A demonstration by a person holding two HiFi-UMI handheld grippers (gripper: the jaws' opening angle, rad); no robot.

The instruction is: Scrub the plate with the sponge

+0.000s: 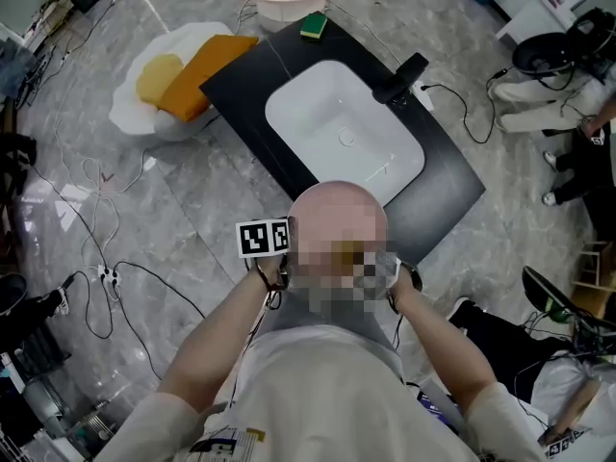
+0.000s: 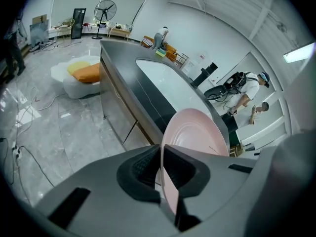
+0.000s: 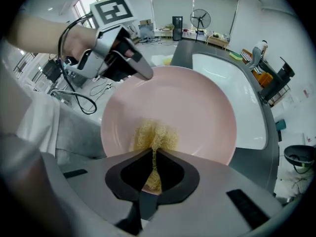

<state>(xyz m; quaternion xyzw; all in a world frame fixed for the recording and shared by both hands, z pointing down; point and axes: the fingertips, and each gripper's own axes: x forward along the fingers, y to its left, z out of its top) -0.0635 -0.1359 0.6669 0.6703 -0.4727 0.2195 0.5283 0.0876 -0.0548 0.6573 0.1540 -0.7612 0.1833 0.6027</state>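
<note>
My left gripper (image 2: 162, 168) is shut on the rim of a pink plate (image 2: 197, 135), which shows edge-on there. In the right gripper view the plate (image 3: 192, 102) faces me, with the left gripper (image 3: 143, 73) clamped on its upper left rim. A yellow mesh sponge (image 3: 154, 135) is pinched in my right gripper (image 3: 153, 168) and lies against the plate's lower face. From the head view the plate (image 1: 337, 210) is held in front of the black counter (image 1: 452, 186), beside the left gripper's marker cube (image 1: 263, 237). The right gripper is hidden there.
A white sink basin (image 1: 342, 128) is set in the counter, with a black faucet (image 1: 399, 77) on its right. A green sponge (image 1: 314, 25) lies at the counter's far corner. A white beanbag (image 1: 130, 109) with yellow and orange cushions sits left; cables (image 1: 106, 277) cross the floor.
</note>
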